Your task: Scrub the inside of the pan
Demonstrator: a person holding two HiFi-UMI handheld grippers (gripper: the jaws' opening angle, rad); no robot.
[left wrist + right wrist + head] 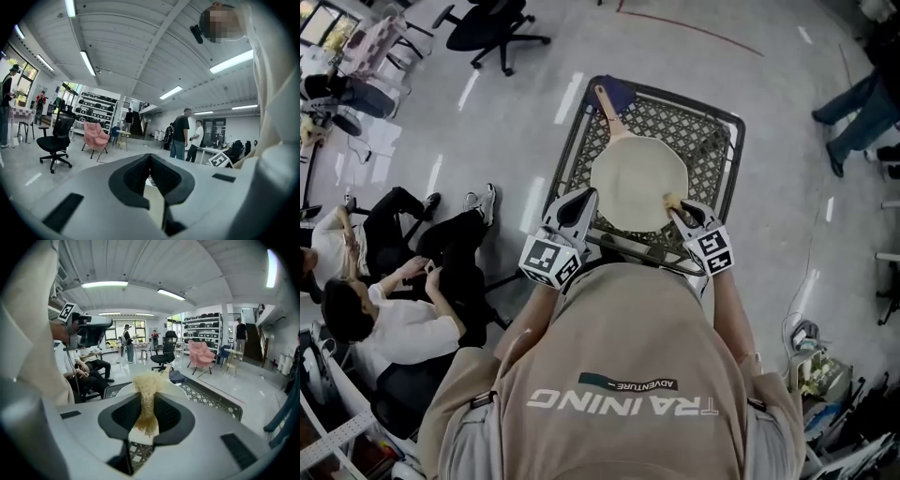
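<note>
Clamping a straw-coloured fibrous scrubber (146,383), the right tongs (146,400) stood partly closed at the lower right rim of the pale pan (637,178). The left tongs (581,202) were nearly shut, pinching the pan's lower left rim. That pan sat mid-frame in the head view on a dark mesh table (715,141), its wooden handle (607,109) pointing to the upper left.

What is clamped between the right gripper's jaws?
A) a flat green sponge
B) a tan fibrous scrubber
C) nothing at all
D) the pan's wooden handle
B: the right gripper view shows the right gripper with its pads pressed on a tan fibrous scrubber, close to the edge of the pan.
</note>
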